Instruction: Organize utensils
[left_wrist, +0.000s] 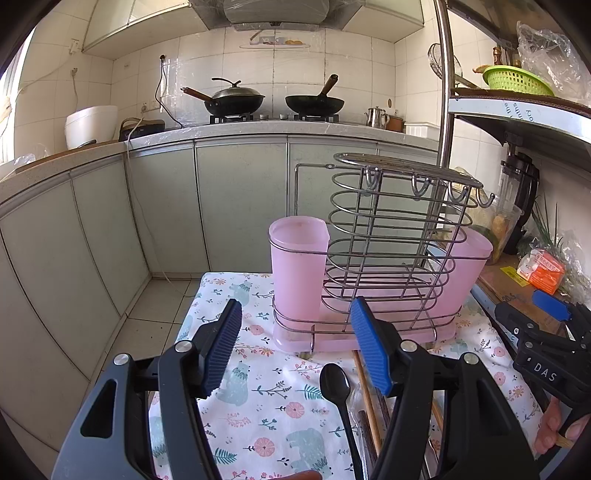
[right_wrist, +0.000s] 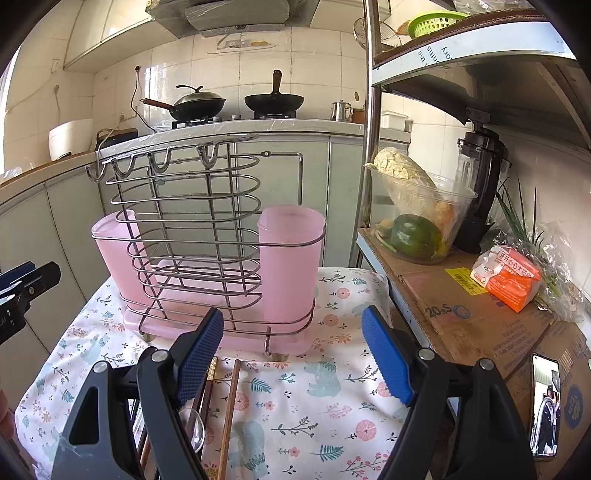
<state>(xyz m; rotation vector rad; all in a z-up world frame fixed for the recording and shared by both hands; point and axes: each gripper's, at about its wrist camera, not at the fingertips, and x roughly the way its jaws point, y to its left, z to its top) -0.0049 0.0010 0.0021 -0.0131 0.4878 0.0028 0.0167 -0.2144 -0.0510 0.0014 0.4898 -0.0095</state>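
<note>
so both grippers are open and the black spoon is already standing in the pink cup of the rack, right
Not quite. Both grippers are open, but the black spoon lies flat on the floral cloth in front of the rack, not in the pink cup. The left wrist view shows it.

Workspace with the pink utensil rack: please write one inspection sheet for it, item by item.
Surface: floral tablecloth, flat.
Job's things: wire utensil rack with two empty pink cups; black spoon, chopsticks, clear spoon lying on the cloth.
Clutter: phone, orange packet on side shelf.
Grippers: left hand-held gripper and right hand-held gripper open, empty.
Cables: white cord down the cabinets.
Surroundings: two woks on stove.
</note>
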